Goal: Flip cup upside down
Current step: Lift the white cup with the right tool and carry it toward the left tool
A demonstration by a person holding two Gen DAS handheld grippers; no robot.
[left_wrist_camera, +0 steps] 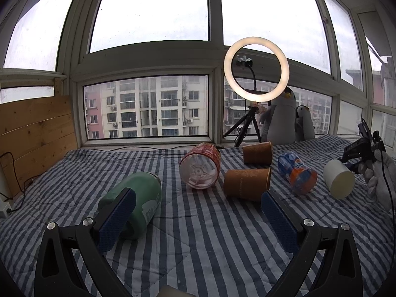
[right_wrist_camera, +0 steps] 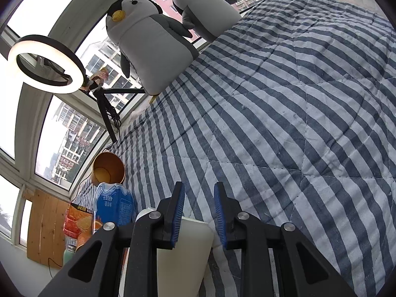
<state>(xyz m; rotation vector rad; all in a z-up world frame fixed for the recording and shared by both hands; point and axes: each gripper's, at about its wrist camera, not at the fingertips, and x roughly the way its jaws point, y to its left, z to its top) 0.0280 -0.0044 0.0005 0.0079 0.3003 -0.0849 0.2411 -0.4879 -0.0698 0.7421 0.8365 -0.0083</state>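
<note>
White cup (left_wrist_camera: 338,179) pinched in right claw (right_wrist_camera: 199,211), blue-orange bottle (left_wrist_camera: 297,173) beside; left claw (left_wrist_camera: 198,212) spread, empty.

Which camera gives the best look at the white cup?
The left wrist view: the whole white cup shows there, lying on its side on the striped blanket with the right gripper at it. The right wrist view shows only part of its wall, between that gripper's fingers.

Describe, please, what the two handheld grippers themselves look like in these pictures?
Both the left gripper and right gripper have black angular frames with silver round bolts and two flat fingers faced with textured blue pads. No cables or markings show on them.
</note>
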